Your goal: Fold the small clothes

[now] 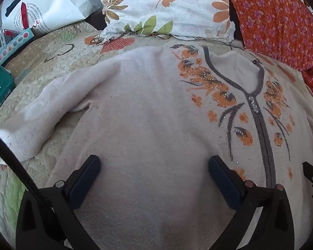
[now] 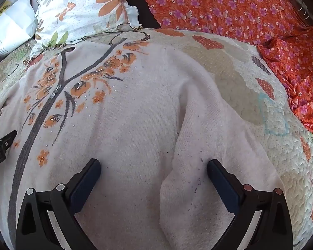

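Observation:
A pale pink knitted cardigan [image 1: 148, 112] with orange flowers and a grey zip band [image 1: 260, 125] lies spread flat, front up, on a quilted bedspread [image 1: 41, 66]. Its left sleeve [image 1: 31, 120] trails off to the left in the left wrist view. My left gripper [image 1: 154, 166] hovers open over the cardigan's left body panel, nothing between its fingers. In the right wrist view the same cardigan [image 2: 125, 114] fills the frame, its right sleeve [image 2: 208, 145] running down beside the body. My right gripper [image 2: 154, 168] hangs open above the seam where that sleeve meets the body.
A floral white pillow [image 1: 167, 6] and an orange flowered cloth [image 1: 281, 25] lie at the head of the bed. White bags [image 1: 52, 4] and a green box [image 1: 0, 87] sit at the left. The other gripper's tip shows at each frame's edge [image 2: 0, 145].

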Motion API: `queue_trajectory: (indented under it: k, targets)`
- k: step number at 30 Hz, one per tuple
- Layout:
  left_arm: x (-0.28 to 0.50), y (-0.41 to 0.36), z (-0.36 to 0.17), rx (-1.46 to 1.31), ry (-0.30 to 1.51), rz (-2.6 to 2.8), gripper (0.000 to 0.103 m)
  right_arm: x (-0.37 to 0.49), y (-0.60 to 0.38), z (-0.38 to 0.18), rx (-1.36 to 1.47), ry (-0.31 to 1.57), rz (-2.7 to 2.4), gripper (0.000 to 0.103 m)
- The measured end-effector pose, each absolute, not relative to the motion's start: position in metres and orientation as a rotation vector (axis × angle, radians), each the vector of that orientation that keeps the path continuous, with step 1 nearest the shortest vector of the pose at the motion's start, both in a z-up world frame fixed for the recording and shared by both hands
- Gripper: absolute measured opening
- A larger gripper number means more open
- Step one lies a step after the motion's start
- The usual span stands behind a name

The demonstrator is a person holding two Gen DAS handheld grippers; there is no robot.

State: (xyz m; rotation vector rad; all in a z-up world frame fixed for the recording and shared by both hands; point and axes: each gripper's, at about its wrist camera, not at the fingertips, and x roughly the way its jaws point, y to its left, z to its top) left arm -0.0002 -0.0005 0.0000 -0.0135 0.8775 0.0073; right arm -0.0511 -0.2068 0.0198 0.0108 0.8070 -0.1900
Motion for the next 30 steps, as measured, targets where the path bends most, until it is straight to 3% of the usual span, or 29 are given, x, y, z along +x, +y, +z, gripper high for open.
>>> queue_trajectory:
  k: [30]
  targets:
    - [-0.002,-0.004,0.0,-0.009,0.876,0.007,0.103,-0.059,-0.207,0.019,0.047,0.759,-0.179,0.103]
